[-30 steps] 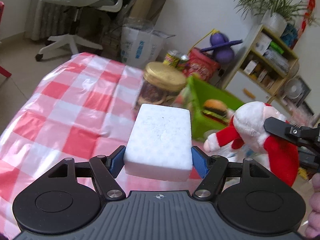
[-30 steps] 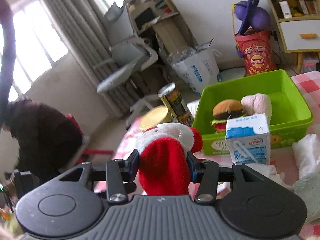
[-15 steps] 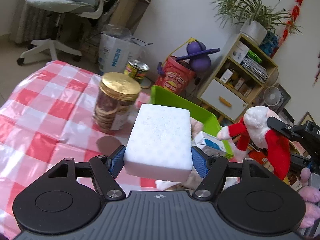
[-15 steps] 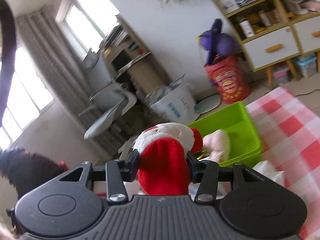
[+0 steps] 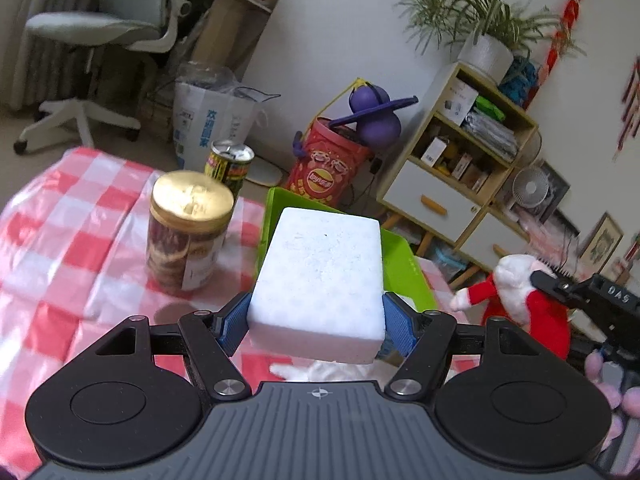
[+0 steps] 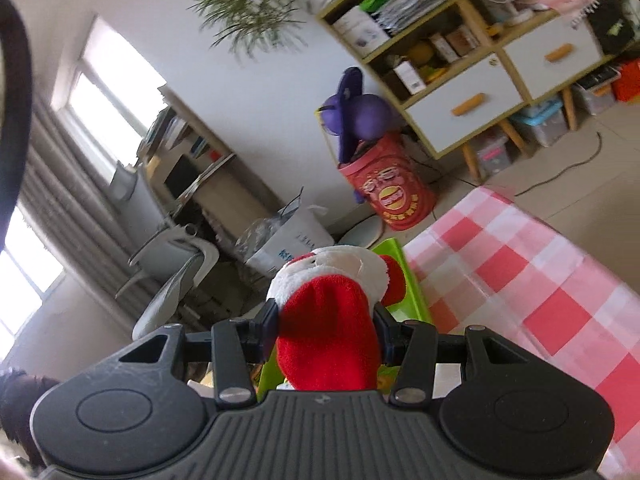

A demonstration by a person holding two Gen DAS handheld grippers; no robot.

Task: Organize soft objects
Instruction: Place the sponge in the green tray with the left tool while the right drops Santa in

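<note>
While both soft things are up off the counter (image 5: 72, 248), each is clamped across its middle so it can be carried without sagging out. The left gripper (image 5: 316, 320) has its jaws clenched on the white sponge block (image 5: 320, 276), blue pads pressing its two long sides; the block juts forward, level, in front of the green bin (image 5: 404, 268). The right gripper (image 6: 326, 328) grasps the Santa plush (image 6: 332, 320) by its red body, the white head poking out ahead of the jaws. In the left view that plush (image 5: 524, 300) hangs off to the right, past the bin's near corner and apart from the sponge. Judging by the task, both are on their way to the bin, which already looks like the collecting place for soft items.

Compared with a second ago, the left view has swung: the gold-lidded jar (image 5: 188, 232) now stands clear to the left of the sponge instead of behind it, and the bin sits directly beyond the block. The right view has rolled and turned, so the milk carton and the bin's contents have dropped out of sight, leaving only a green edge (image 6: 400, 276) beside the plush. Neither grip has altered.
</note>
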